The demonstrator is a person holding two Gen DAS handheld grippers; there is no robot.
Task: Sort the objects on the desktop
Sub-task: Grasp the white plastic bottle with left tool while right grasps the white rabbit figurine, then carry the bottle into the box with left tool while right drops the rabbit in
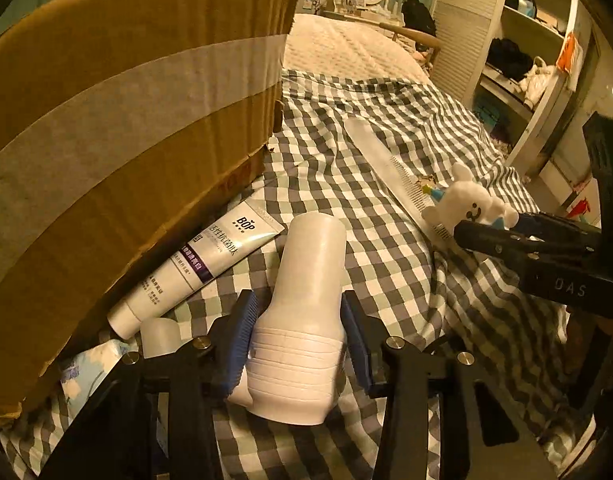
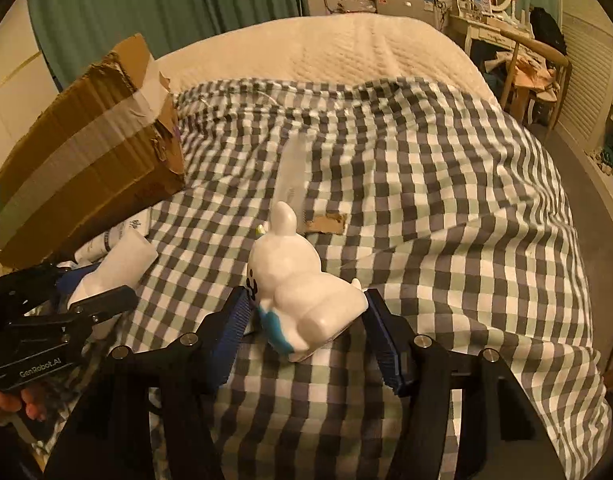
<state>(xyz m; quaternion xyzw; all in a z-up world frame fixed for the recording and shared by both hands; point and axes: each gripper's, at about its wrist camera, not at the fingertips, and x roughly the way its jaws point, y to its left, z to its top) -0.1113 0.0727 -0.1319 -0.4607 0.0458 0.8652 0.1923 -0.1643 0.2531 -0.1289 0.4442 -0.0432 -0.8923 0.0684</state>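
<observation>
Checked grey-and-white cloth (image 2: 426, 208) covers the near part of a bed, with a cream quilted mattress (image 2: 326, 48) beyond. Nearest in the left wrist view, the left gripper (image 1: 296, 336) has its blue-padded fingers (image 1: 238, 344) spread around a white ribbed plastic bottle (image 1: 302, 312) lying on the cloth, the pads just beside its sides (contact unclear). The right gripper (image 2: 310, 320) likewise brackets a white rabbit figurine with a blue patch (image 2: 302, 288), tipped on its side, fingers apart. Only the left view shows a white-and-purple tube (image 1: 198, 268) against the taped brown cardboard box (image 1: 126, 140). Farther off lies a clear plastic comb (image 1: 382, 164); the right view alone shows a cardboard scrap (image 2: 326, 223).
</observation>
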